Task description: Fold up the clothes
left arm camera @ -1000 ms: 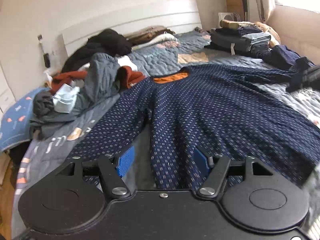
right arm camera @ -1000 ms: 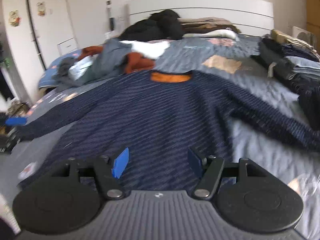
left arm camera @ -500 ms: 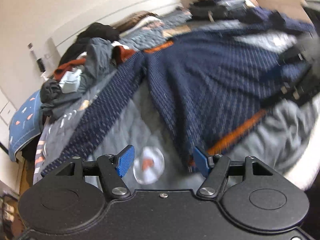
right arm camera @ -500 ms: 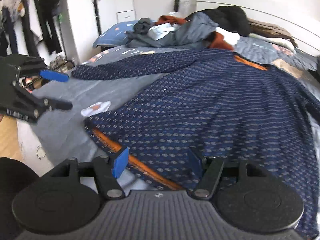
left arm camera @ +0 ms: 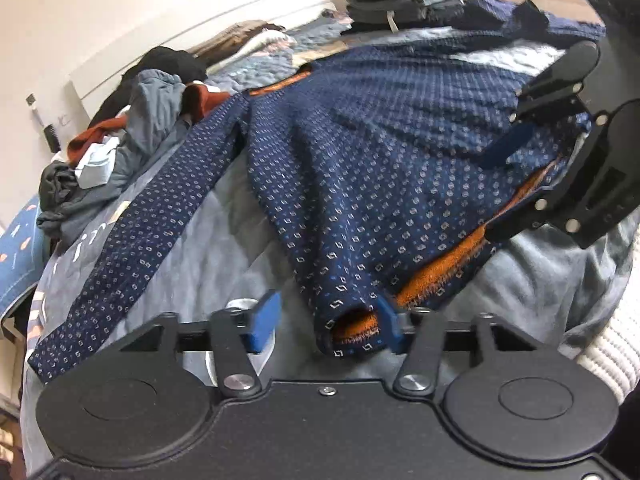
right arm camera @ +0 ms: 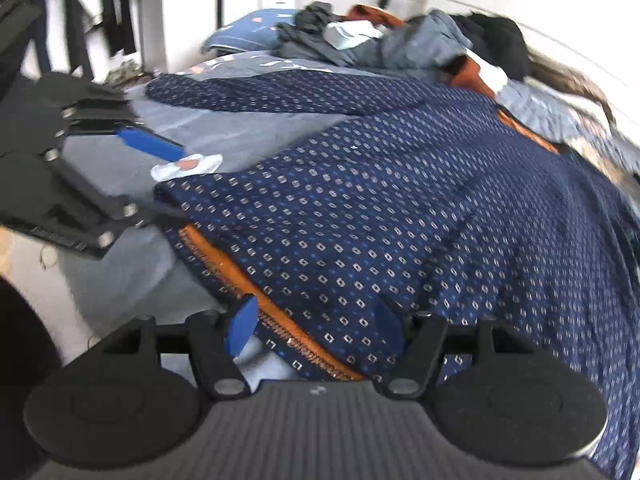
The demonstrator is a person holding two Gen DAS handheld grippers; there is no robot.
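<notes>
Spread flat across the bed [left arm camera: 224, 248], navy patterned sweater [left arm camera: 360, 168], sleeves out, ready for folding. Poised wide open at its orange hem, left gripper [left arm camera: 326, 322] and right gripper [right arm camera: 316, 326], gripping nothing, seemingly set to pinch.

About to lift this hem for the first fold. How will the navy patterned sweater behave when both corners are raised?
The navy sweater will probably go floppy: it already drapes in soft ridges over the bed. Its thick orange lining suggests some weight, so the middle may sag. The long sleeve will likely trail.
</notes>
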